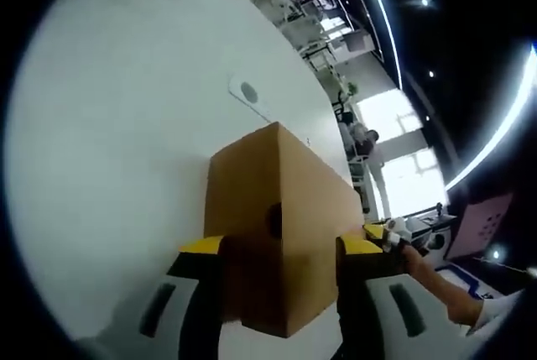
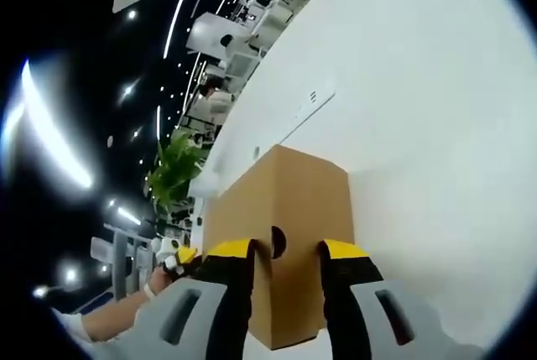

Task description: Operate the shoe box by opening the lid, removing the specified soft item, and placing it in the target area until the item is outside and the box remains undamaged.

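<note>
A brown cardboard shoe box (image 1: pixel 252 200) lies on the white table (image 1: pixel 117 150) with its lid closed and a round finger hole (image 1: pixel 273 221) in the near face. My left gripper (image 1: pixel 281 247) straddles that near end, its yellow-tipped jaws against both sides of the box. In the right gripper view the same box (image 2: pixel 294 200) shows its other end with a hole (image 2: pixel 278 242), and my right gripper (image 2: pixel 285 251) clamps it the same way. The right gripper (image 1: pixel 388 232) with a person's hand also shows past the box. The soft item is hidden inside.
The white table (image 2: pixel 428 100) spreads wide around the box, with a small oval plate (image 1: pixel 247 93) set in it beyond the box. A green plant (image 2: pixel 174 167), shelving and ceiling lights stand in the background. The left gripper (image 2: pixel 178 259) and a person's arm show at the lower left.
</note>
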A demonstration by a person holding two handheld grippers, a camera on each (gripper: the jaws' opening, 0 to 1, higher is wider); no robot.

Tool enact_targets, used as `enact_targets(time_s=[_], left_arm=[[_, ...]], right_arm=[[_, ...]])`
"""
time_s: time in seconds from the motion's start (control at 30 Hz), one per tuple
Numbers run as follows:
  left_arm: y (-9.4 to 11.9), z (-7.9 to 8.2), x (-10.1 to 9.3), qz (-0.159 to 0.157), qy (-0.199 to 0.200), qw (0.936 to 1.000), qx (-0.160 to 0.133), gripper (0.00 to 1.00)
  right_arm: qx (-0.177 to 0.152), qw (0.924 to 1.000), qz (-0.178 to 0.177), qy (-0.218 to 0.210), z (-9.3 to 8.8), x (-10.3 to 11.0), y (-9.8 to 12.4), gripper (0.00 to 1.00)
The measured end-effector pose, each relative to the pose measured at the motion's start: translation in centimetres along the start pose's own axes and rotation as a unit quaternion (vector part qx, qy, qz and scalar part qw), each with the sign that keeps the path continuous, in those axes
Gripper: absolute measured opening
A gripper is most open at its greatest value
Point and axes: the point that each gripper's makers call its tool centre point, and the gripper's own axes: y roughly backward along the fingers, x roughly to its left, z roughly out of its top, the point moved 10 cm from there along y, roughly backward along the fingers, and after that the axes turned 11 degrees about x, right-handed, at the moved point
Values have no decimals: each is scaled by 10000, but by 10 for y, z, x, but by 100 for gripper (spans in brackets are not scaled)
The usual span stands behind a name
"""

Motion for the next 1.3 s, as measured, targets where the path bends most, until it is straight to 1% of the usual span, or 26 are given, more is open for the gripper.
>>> enact_targets(time_s=[0.07, 0.13, 0.2, 0.27, 0.33, 0.37, 0.47, 0.5, 0.53, 0.6, 0.63, 0.67, 0.7, 0.77, 0.8, 0.83, 0.87, 0.9, 0.93, 0.97, 1.0, 1.03, 1.13, 1.2, 1.23, 1.3], left_arm=[[-1, -1, -3, 103, -166, 9998, 14, 63], [0, 1, -2, 127, -198, 9997, -35, 68], [2, 0, -7, 137, -235, 9996, -84, 69], [4, 3, -7, 178, -321, 9993, -83, 69], [7, 3, -10, 276, -560, 9980, 58, 69], [8, 8, -5, 345, -635, 9973, 98, 69], [12, 17, -1, 608, -1017, 9928, 159, 73], [14, 22, -1, 688, -1200, 9903, 116, 73], [15, 24, -2, 737, -1271, 9891, 73, 74], [18, 31, -8, 650, -1351, 9887, -85, 75], [19, 36, -11, 644, -1499, 9864, -219, 75], [21, 38, -14, 699, -1640, 9837, -224, 76], [22, 41, -18, 750, -1858, 9794, -240, 76], [23, 44, -23, 877, -2123, 9731, -188, 79], [24, 45, -28, 933, -2304, 9685, -127, 81], [24, 45, -33, 907, -2391, 9667, -136, 82], [24, 45, -39, 810, -2425, 9666, -197, 83], [25, 45, -49, 697, -2608, 9625, -276, 83], [26, 46, -55, 640, -2705, 9601, -313, 83], [26, 44, -60, 649, -2778, 9579, -311, 81], [27, 45, -63, 667, -2926, 9534, -306, 79], [27, 44, -67, 743, -3102, 9474, -278, 78], [26, 40, -75, 796, -3170, 9448, -252, 79], [25, 35, -82, 883, -3418, 9356, -105, 82], [26, 32, -87, 924, -3565, 9297, -95, 82], [26, 27, -95, 939, -3750, 9222, -106, 82]], right_arm=[[-18, 10000, -4, 13, 1, -1, 0, 30], [-30, 10000, 1, 5, 2, -3, -1, 30], [-30, 10000, -4, 21, 3, -4, -1, 30], [-29, 10000, -2, 28, 4, -5, -1, 30], [-36, 10000, -2, 52, 5, -5, -1, 30], [-35, 10000, 1, 53, 6, -6, -1, 30], [-39, 10000, 8, 43, 5, -5, -1, 30], [-36, 10000, 15, 27, 5, -5, -1, 30], [-30, 10000, 18, 23, 5, -6, -1, 30], [-27, 10000, 17, 70, 5, -5, -1, 30], [-24, 10000, 16, 81, 5, -5, -1, 30], [-20, 10000, 21, 67, 4, -4, -1, 30], [-19, 10000, 22, 73, 4, -4, -1, 30], [-5, 10000, 19, 84, 6, -6, -1, 30], [-4, 10000, 14, 99, 6, -6, -1, 30], [0, 10000, 13, 88, 6, -6, -1, 30], [4, 10000, 13, 87, 7, -6, -1, 30], [5, 10000, 11, 98, 7, -6, -2, 30], [-2, 9999, 14, 106, 7, -7, -2, 30], [-15, 9999, 14, 108, 7, -7, -2, 30], [-28, 9999, 15, 102, 5, -5, -2, 30], [-44, 9999, 18, 106, 3, -4, -2, 30], [-69, 9999, 18, 79, 4, -4, -2, 30], [-79, 9999, 15, 65, 4, -5, -2, 30], [-80, 9999, 13, 68, 4, -5, -2, 30], [-85, 9999, 5, 90, 2, -3, -2, 30]])
